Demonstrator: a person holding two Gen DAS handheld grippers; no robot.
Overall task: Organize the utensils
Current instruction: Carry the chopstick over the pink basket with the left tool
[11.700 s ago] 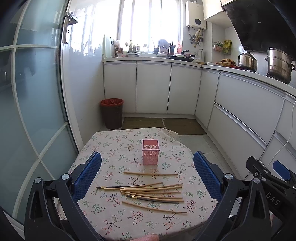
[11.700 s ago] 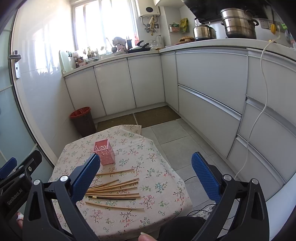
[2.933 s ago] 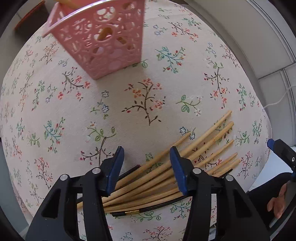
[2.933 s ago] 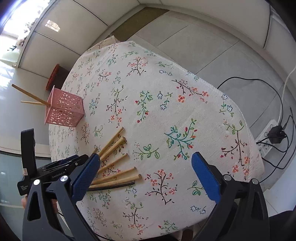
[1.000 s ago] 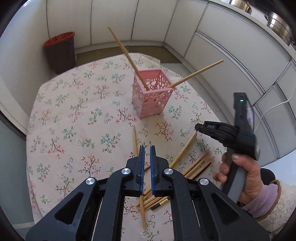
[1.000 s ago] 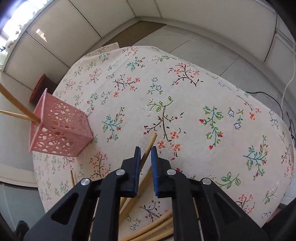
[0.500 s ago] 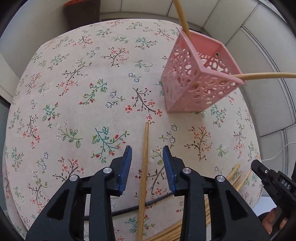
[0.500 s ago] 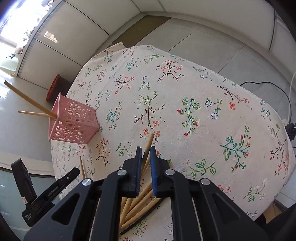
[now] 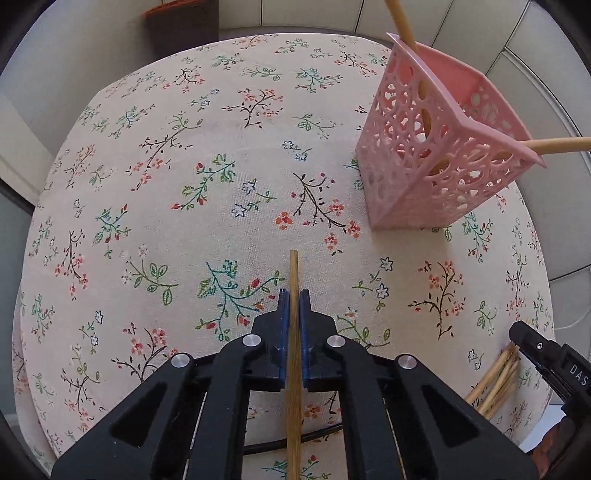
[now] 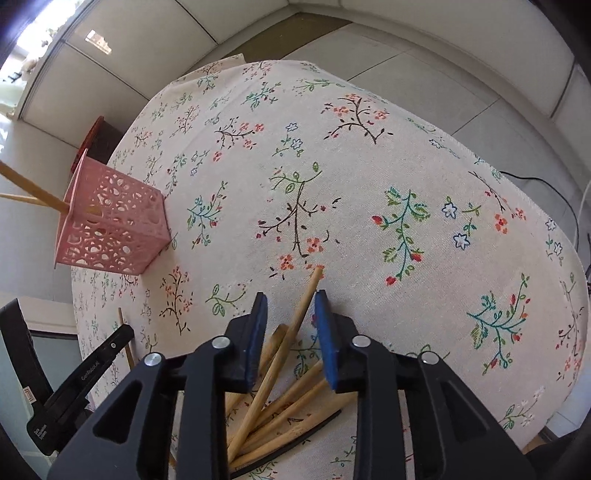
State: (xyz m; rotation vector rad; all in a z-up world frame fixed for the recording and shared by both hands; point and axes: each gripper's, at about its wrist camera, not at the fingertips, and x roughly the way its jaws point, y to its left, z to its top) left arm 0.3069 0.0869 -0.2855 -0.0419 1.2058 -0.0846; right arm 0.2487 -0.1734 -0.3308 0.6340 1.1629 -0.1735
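Lying on the floral tablecloth [image 9: 155, 177], a single chopstick [image 9: 294, 280] is clamped by the left gripper [image 9: 294, 306], near the pink holder [image 9: 428, 173]. The right gripper [image 10: 290, 308], jaws just opened, is parted around another chopstick [image 10: 301, 314] from the pile [image 10: 291, 410].

Held chopstick [image 9: 293, 354]: lower end cut off by the bottom edge of the left wrist view; part of the shaft hidden between the pads.
Holder [image 9: 436, 162]: the two sticks in it run past the top and right edges; their lower ends show only through the lattice.
Pile [image 10: 280, 398]: near ends hidden under the right gripper [image 10: 290, 325] frame; count cannot be told.
Dark stick [image 10: 295, 439]: mostly covered by the pile.
Bin [image 9: 181, 22]: top cut off by the picture's edge.
Cable [image 10: 535, 184]: runs out behind the table [image 10: 369, 166] edge.
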